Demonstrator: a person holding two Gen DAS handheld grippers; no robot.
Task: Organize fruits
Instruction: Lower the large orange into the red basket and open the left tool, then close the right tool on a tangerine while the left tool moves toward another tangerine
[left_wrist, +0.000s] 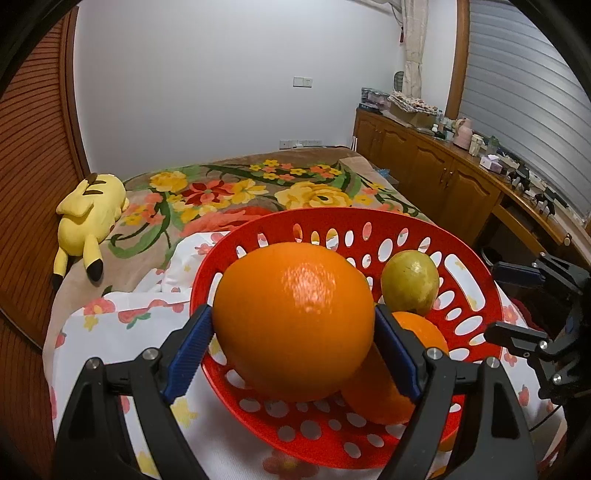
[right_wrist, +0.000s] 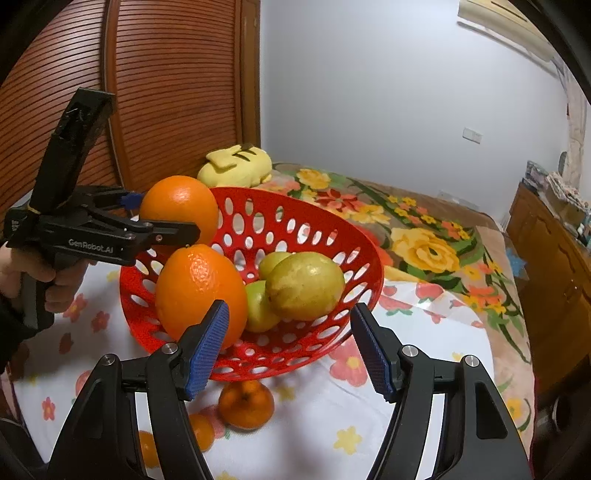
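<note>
Landmark: red basket (right_wrist: 364, 258), on flower-print cloth (right_wrist: 424, 354).

Left claw (left_wrist: 293, 325) clamped on large orange (left_wrist: 295, 328), blue pads against both its sides; orange held above basket's left rim, clear of fruit inside.

Inside basket: second orange (right_wrist: 199, 291) against near-left wall, yellow-green pears (right_wrist: 304, 284) at centre, touching each other.

Right claw (right_wrist: 290, 345) spread wide, nothing between pads, just in front of basket's near rim.

Small tangerine (right_wrist: 246, 404) on cloth in front of basket; two more tangerines (right_wrist: 201, 430) partly hidden behind right claw's left finger.

Yellow plush toy (right_wrist: 236, 166) on bed beyond basket.
</note>
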